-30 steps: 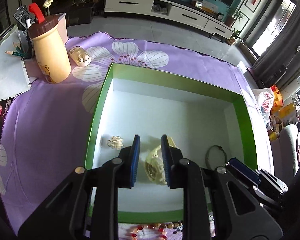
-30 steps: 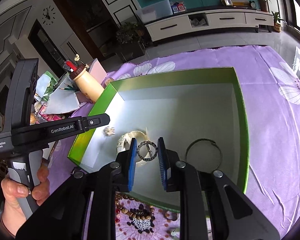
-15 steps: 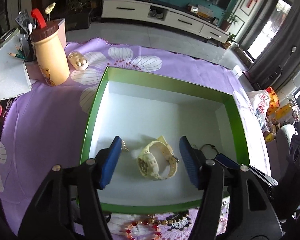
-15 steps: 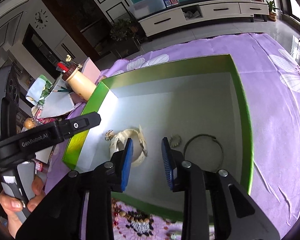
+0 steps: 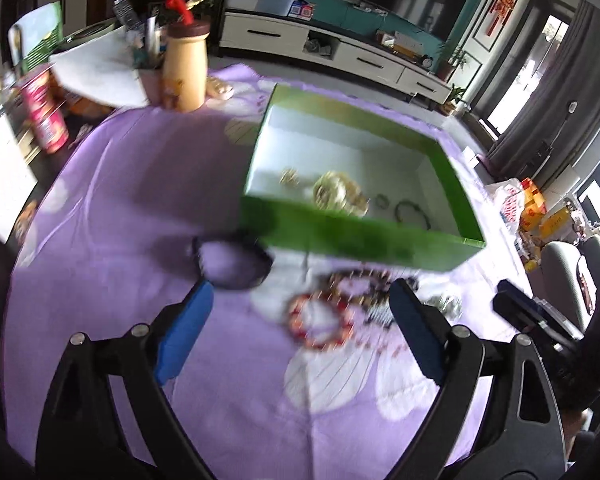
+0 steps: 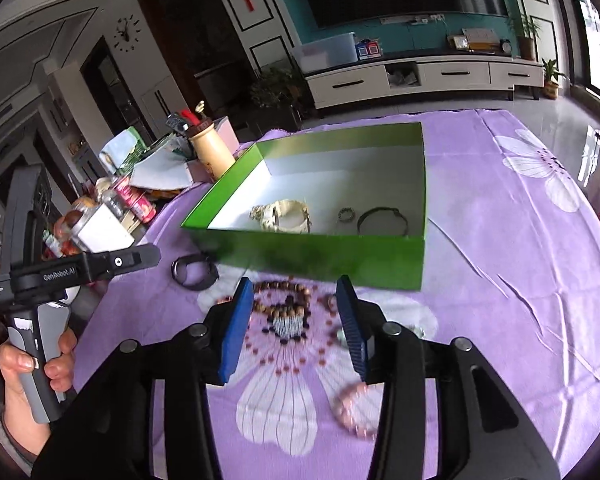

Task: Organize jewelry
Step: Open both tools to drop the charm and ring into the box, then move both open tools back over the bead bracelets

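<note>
Now both grippers, left gripper and right gripper, hang empty, jaws just opening, above loose bracelets near the green box. Lower squarely over one strand, pinch its beads, avoid dragging the purple cloth.

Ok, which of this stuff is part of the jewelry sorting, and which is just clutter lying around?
Part of the job:
- green box
- cream watch inside it
- thin dark bangle inside it
- black bracelet on the cloth
- wooden bead necklace on the cloth
- pink bead bracelet on the cloth

Just lying about:
- tan bottle
- red can
- papers
</note>
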